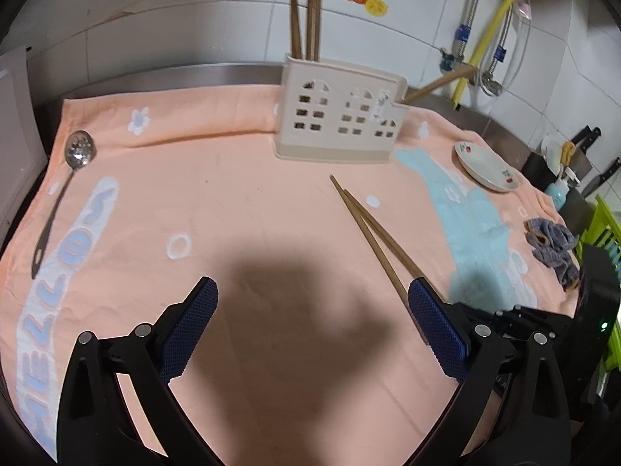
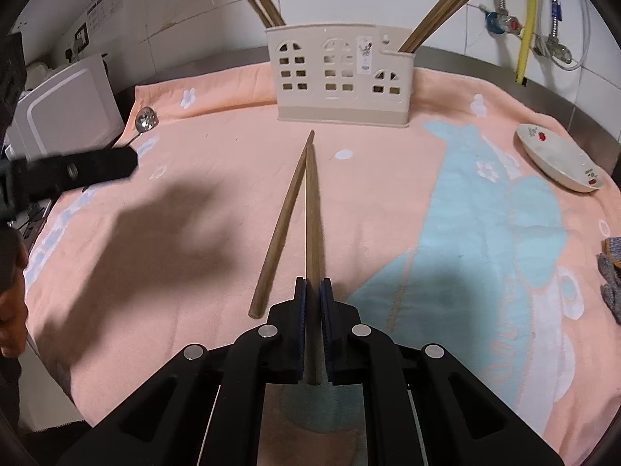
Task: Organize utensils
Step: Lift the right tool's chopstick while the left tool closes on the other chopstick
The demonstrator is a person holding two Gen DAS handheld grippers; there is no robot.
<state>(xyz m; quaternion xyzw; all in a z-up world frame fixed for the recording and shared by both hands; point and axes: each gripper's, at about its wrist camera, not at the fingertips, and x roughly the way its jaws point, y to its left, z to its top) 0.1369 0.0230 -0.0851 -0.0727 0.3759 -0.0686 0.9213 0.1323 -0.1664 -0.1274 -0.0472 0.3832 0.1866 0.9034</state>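
Right gripper [image 2: 313,285] pinches one brown wooden chopstick [image 2: 310,209] near its butt, its twin [image 2: 285,217] lying loose just left of the fingers; lift tip-up, steady, toward the cream house-shaped plastic holder [image 2: 341,77] straight ahead, while the left gripper [image 1: 312,324] hangs spread wide, empty, over the peach towel [image 1: 252,194]

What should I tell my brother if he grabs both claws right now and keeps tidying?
Right claw: shut on one chopstick; its partner lies loose on the towel beside it.
Left claw: open, holding nothing.
Done: chopsticks already stand in both ends of the holder.
Left: put these two chopsticks in, then probably the slotted spoon lying at the towel's left edge.
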